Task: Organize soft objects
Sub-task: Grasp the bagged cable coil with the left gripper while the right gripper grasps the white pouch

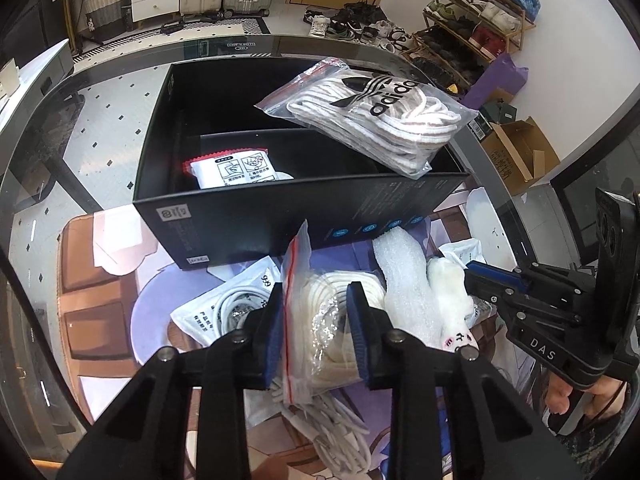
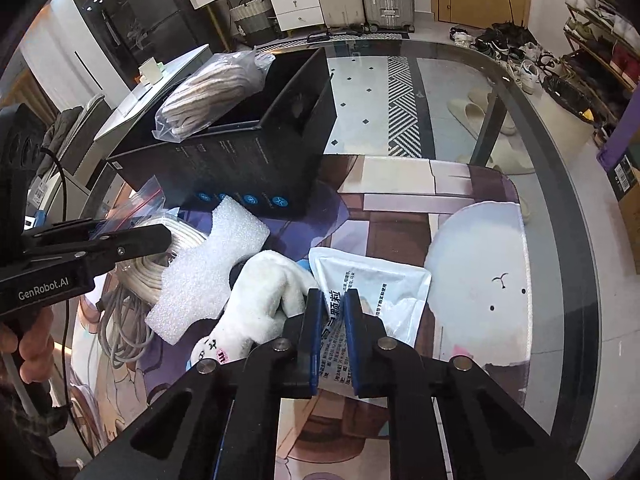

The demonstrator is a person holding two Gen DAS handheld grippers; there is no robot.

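Observation:
A black box (image 1: 280, 208) stands on the glass table; it also shows in the right wrist view (image 2: 248, 168). An adidas bag of white socks (image 1: 376, 112) rests on the box's right rim, and a white sachet (image 1: 232, 170) lies inside. My left gripper (image 1: 316, 296) is shut on a zip bag of white cord (image 1: 320, 320). My right gripper (image 2: 330, 296) is closed on the edge of a white foil pouch (image 2: 384, 292). A white plush toy (image 2: 256, 308) and a white foam piece (image 2: 208, 268) lie beside the pouch.
A printed mat (image 2: 440, 208) covers part of the glass table (image 2: 568, 216). A packet of white cable (image 1: 224, 304) and loose grey cable (image 2: 120, 320) lie by the left gripper. Shoes, a shoe rack and cardboard boxes are on the floor beyond.

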